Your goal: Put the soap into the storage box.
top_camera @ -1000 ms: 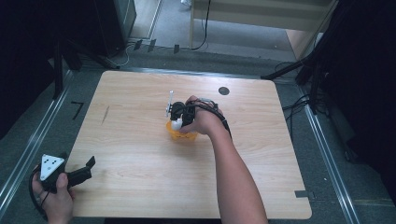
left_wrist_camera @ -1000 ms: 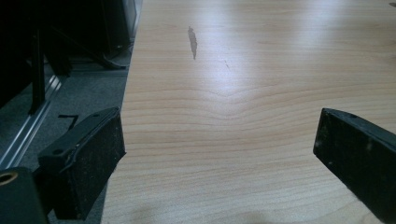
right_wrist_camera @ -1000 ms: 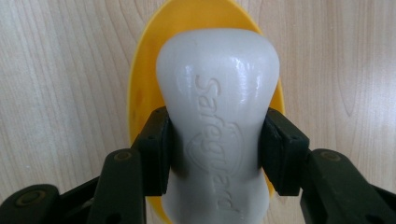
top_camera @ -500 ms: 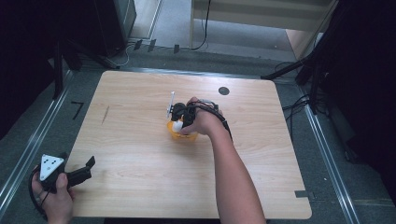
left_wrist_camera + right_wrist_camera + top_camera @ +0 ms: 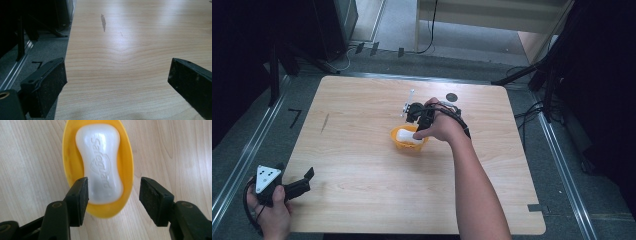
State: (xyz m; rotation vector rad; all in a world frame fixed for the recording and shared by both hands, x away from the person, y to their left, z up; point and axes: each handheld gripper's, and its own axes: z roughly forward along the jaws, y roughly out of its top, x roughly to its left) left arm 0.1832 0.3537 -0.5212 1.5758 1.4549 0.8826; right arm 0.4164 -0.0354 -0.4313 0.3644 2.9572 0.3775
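A white soap bar (image 5: 404, 135) (image 5: 102, 162) lies in a yellow dish (image 5: 410, 145) (image 5: 126, 167) near the middle of the wooden table (image 5: 362, 200). My right gripper (image 5: 413, 119) (image 5: 113, 185) hovers just over the dish's far side. Its jaws have just been opening and now stand either side of the soap's near end without touching it. My left gripper (image 5: 306, 181) (image 5: 117, 75) rests at the table's front left corner in a hand, open wide over bare wood.
A small black disc (image 5: 451, 97) sits on the table behind the right hand. A dark smear (image 5: 325, 122) (image 5: 103, 22) marks the wood at the left. Metal rails (image 5: 242, 160) run along the floor beside the table's left edge.
The right gripper has let go of the soap and drawn back and up from the dish, its jaws wider. The soap now shows in the dish. The left gripper has not moved.
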